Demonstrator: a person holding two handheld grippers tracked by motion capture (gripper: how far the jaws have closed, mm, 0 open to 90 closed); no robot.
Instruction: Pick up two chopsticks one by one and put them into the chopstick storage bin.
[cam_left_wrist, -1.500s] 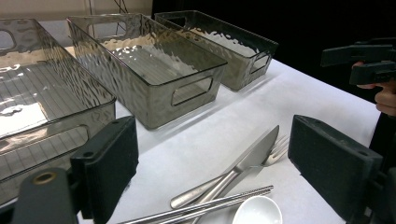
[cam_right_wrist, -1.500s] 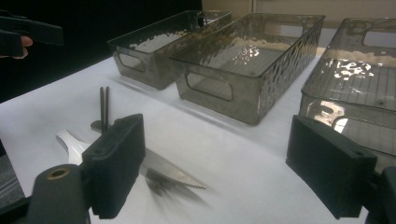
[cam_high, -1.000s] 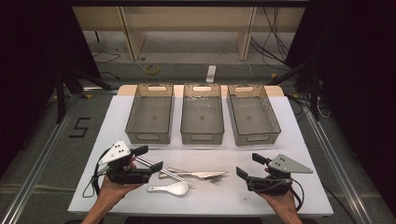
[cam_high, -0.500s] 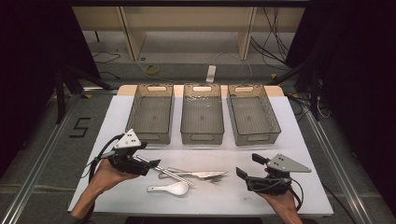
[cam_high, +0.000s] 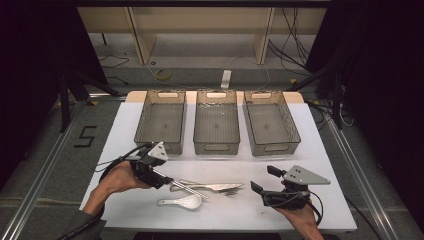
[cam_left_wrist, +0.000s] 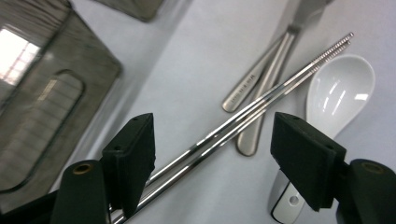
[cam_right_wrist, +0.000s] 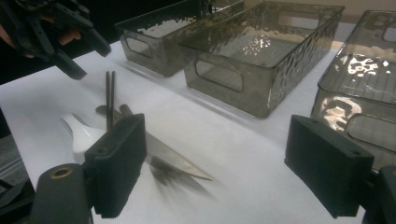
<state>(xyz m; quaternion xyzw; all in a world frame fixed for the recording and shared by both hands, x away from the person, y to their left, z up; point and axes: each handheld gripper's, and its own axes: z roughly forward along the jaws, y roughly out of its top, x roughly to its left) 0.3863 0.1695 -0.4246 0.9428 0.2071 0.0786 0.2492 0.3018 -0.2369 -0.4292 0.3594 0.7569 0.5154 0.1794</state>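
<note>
Chopsticks (cam_left_wrist: 243, 109) are my target: one steel pair lying across the cutlery pile, just in front of the three bins (cam_high: 215, 122), so I've got my left gripper (cam_left_wrist: 212, 154) straddling them. Its jaws have just been closing but aren't pinching yet. My right gripper (cam_right_wrist: 233, 163) waits wide open, right of the pile. Besides that: one knife (cam_right_wrist: 173, 161), one white spoon (cam_left_wrist: 343, 91), plus two steel handles (cam_left_wrist: 252, 88).
</note>
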